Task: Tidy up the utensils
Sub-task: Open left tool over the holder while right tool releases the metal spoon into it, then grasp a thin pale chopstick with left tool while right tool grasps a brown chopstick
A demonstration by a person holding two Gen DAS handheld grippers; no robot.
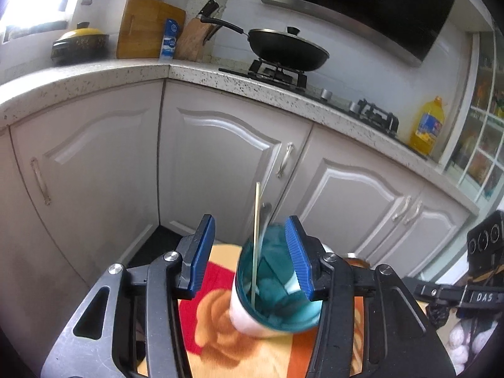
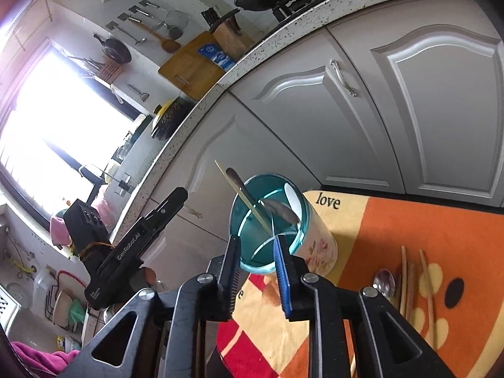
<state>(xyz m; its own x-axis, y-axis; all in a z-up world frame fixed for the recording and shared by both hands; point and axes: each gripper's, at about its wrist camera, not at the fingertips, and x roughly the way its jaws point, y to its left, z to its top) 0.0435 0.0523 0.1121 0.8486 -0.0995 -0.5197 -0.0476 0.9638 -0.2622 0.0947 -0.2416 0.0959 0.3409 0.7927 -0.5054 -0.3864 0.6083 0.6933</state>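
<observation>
Left gripper [image 1: 250, 253] open, utensil cup [image 1: 271, 302] between jaws, chopstick [image 1: 255, 242] inside

1. The cup [image 1: 271, 302] is motion-blurred in the left wrist view; its near rim is covered by the left gripper's right pad [image 1: 299, 258].
2. The lower end of the chopstick [image 1: 255, 245] is lost inside the cup.
3. The spoon [image 2: 280, 212] in the cup is smeared; its lower part is hidden inside.
4. The loose chopsticks [image 2: 425, 283] on the mat [image 2: 441, 226] run behind the right gripper's frame.
5. The second spoon [image 2: 385, 282] shows only its bowl.
</observation>
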